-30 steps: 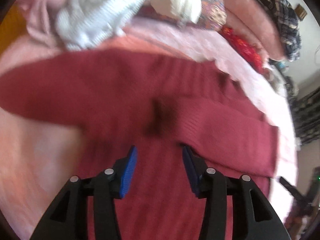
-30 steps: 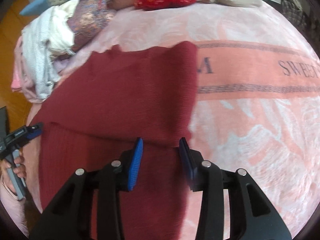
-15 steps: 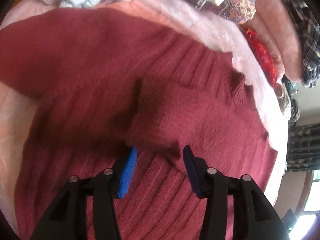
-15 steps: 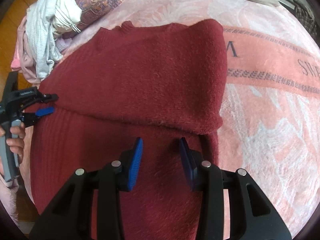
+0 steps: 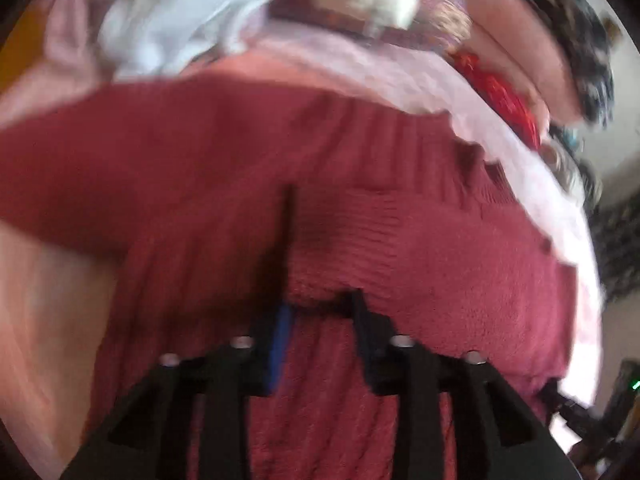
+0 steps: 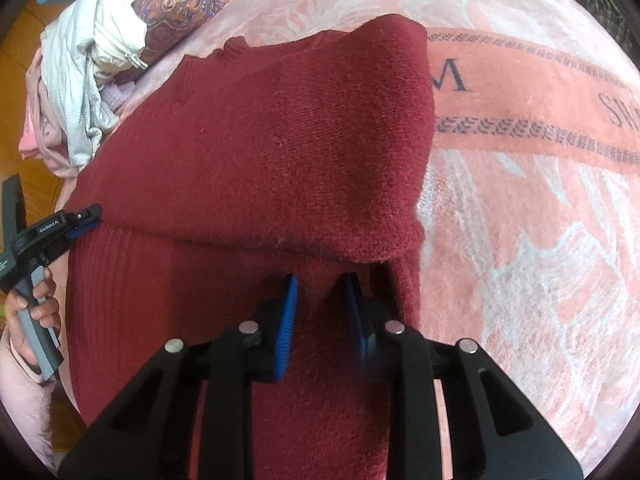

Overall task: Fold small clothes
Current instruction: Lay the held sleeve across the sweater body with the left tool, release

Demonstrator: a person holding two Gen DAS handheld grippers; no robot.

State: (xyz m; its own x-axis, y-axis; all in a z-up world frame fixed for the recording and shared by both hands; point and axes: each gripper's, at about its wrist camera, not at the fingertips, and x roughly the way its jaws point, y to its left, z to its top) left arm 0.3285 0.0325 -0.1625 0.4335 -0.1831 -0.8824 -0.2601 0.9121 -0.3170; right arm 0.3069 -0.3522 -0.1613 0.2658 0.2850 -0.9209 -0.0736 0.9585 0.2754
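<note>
Landmark: the folded edge (image 6: 288, 244) of the red sweater (image 6: 260, 148), the fuzzy hem line running left to right across the garment.

Nearest to you, your right gripper (image 6: 320, 312) sits just short of that edge, over the ribbed lower layer, near the edge's right end. Jaws are spread, nothing between the blue pads (image 6: 289, 312); the edge lies straight ahead of the fingertips, long axis crosswise to your fingers.

At the left end of the same edge, your left gripper (image 6: 82, 222) shows in the right wrist view, tips touching or just at the sweater's side. In its own blurred view the left gripper (image 5: 320, 320) has jaws apart with the edge (image 5: 320, 302) right at the tips; I can't tell whether any knit is actually caught between them. Left hand (image 6: 36, 300) holds the handle off the sweater's side.

So both tips line up along one edge, one at each end; right looks slightly nearer its grab point.

Beyond the edge, the folded-over panel runs away from you to the collar (image 6: 234, 46). The sweater lies on a pink blanket (image 6: 520, 220), beside its lettered stripe. Farthest out, past the collar, a pile of clothes (image 6: 100, 60) sits to the left.

Likely next: pinch the edge at both ends and carry it away toward the collar, keeping it level.
</note>
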